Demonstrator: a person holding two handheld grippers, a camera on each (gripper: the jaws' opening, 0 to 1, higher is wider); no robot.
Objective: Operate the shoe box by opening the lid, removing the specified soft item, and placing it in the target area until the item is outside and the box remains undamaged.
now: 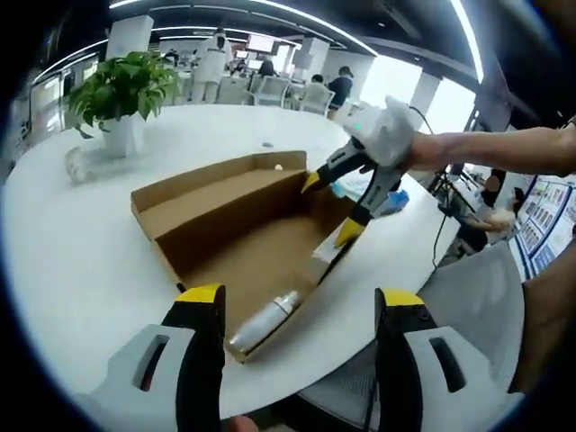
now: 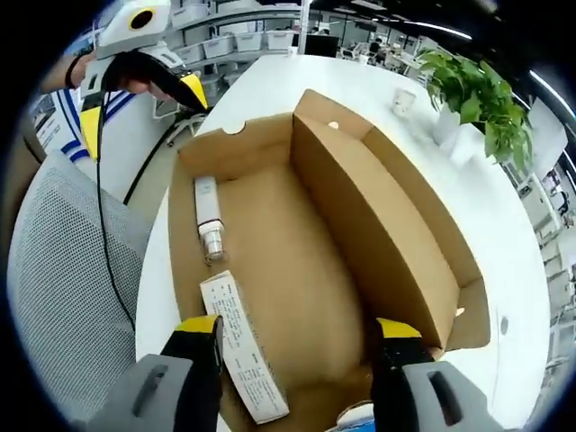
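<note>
Cardboard gives us the main worry: the shoe box [image 2: 315, 261] lies open on the white tabletop [image 1: 81, 243], its lid folded upright along the far long side, and thin walls like these will crease if we lean on them. Inside, against the near wall, lies a slim tube-like item [image 2: 209, 225], pale with a silvery cap; we cannot tell from here whether it is truly soft, though it looks light and its smooth skin may slip. Its long axis runs along the box's length, parallel to the wall, capped end pointing toward our right tool [image 2: 297, 333]. We judge the middle of its body the best place to take hold, jaws across the short width. A printed paper strip [image 2: 243, 360] lies just beside it, nearer that tool. Our right tool hangs over one end of the box with its jaws spread, holding nothing. Our left tool [image 1: 301, 301] is likewise spread wide and empty at the opposite end. A potted plant [image 1: 121, 94] stands well apart on the tabletop, with a mesh chair [image 2: 63, 297] alongside.
</note>
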